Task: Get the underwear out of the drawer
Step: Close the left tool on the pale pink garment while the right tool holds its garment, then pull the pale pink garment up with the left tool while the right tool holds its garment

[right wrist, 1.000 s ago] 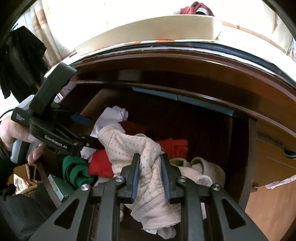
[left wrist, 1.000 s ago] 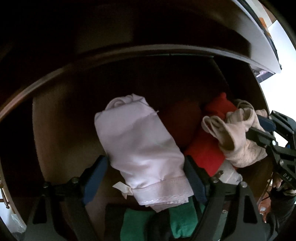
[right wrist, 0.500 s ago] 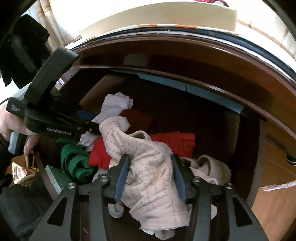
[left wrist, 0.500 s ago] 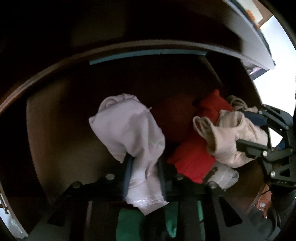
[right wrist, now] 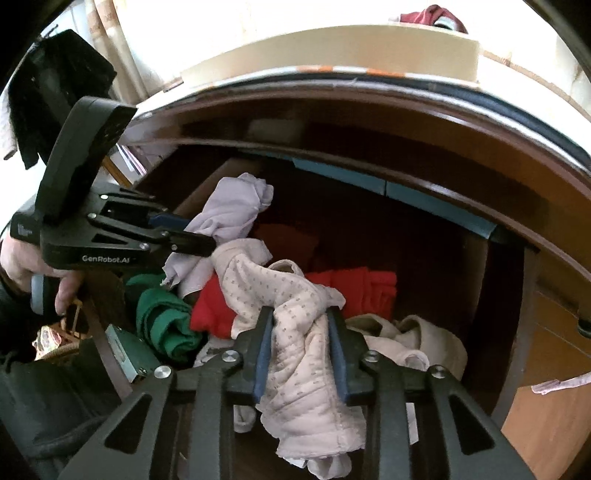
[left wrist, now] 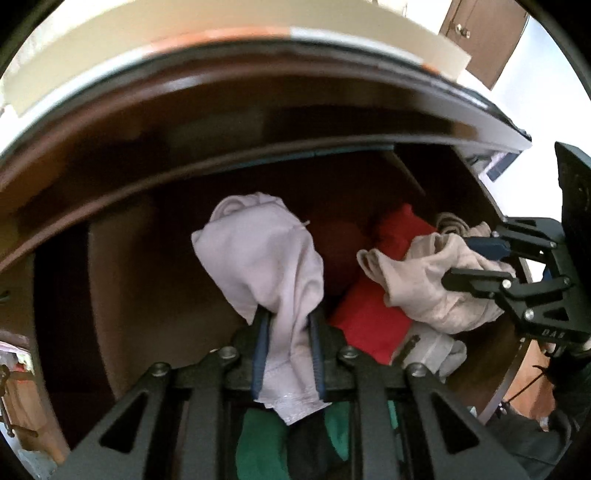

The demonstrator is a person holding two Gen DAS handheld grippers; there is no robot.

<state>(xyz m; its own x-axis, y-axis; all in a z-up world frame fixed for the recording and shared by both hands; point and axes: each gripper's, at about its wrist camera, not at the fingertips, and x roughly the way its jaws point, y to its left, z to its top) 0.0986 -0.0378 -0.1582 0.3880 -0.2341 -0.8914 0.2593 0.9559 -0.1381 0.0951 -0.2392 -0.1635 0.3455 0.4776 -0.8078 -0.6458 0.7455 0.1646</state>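
Two claws closing, one garment each (pale): left claw [left wrist: 287, 325] lilac underwear [left wrist: 266, 251], right claw [right wrist: 300, 321] dotted underwear [right wrist: 295, 332].

Room's pretty bright, daylight washing out the pale wall [right wrist: 258, 26] behind a dark glossy brown wooden dresser [right wrist: 424, 122]. The dresser's top edge has a black rim, and a long cream-coloured flat box [right wrist: 332, 55] sits on top of it, with a dark red bundle of cloth [right wrist: 430, 16] just behind the box. Light beige curtain [right wrist: 122, 48] hangs at the upper left in the right wrist view. A black garment [right wrist: 44, 92] hangs near that curtain. Over in the left wrist view there's a brown wooden door with small round knobs [left wrist: 476, 40] at the upper right, next to a white wall [left wrist: 539, 77]. Lighter orange-brown wood panel [right wrist: 546, 417] shows at the lower right.
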